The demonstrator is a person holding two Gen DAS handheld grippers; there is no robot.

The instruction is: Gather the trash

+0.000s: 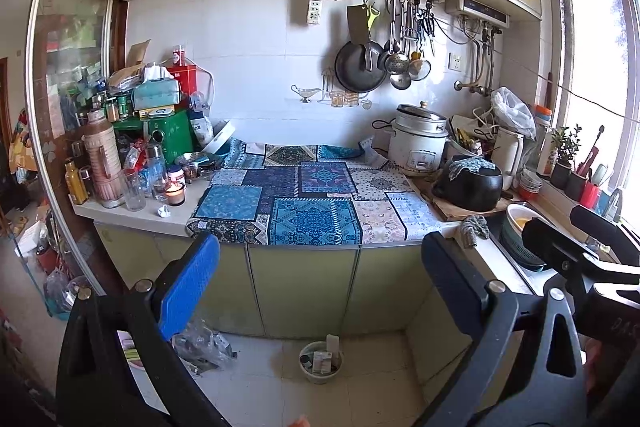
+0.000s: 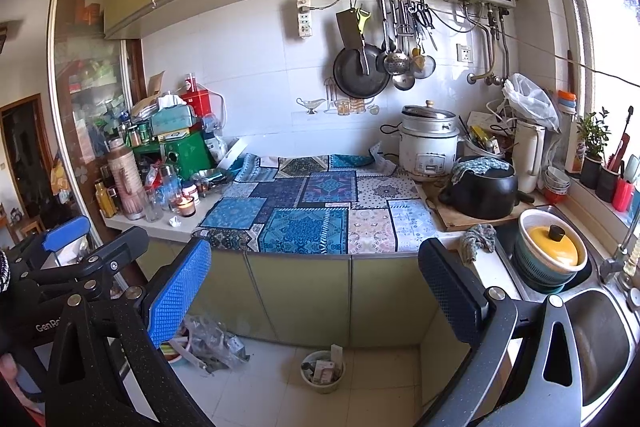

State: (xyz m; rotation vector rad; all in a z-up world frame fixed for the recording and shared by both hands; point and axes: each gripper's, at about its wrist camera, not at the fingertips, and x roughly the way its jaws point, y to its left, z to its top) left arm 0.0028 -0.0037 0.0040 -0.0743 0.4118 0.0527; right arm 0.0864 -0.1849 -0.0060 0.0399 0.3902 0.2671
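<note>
Trash lay low in both frames: a small round pale-green waste bin (image 1: 321, 362) stuffed with cartons and scraps stood on the tiled floor at the bottom centre, in front of the olive-green cabinet doors (image 1: 304, 287), and a crumpled heap of clear plastic wrappers (image 1: 204, 345) sat on the floor to its left. One small white crumpled scrap (image 1: 163, 211) rested on the pale countertop at centre left, just beside a lit candle in a glass jar (image 1: 175, 191).

The left gripper (image 1: 320, 283) hung in mid-air before the cabinets, its blue-padded finger and its dark-padded finger spread wide apart with nothing between them. The right gripper (image 2: 314, 291) was likewise held clear of the counter — jaws wide, empty — and each tool showed at the edge of the other's view.

A blue patchwork cloth (image 1: 304, 203) covered the middle of the counter. At the left end stood a crowd of bottles, jars and a pink thermos flask (image 1: 103, 163); at the right, a white rice cooker (image 1: 420, 139) and a black clay pot (image 1: 470, 185) on a wooden board. In the right wrist view a yellow-lidded pot (image 2: 554, 245) sat inside a green colander in the steel sink (image 2: 600, 343) at lower right.
</note>
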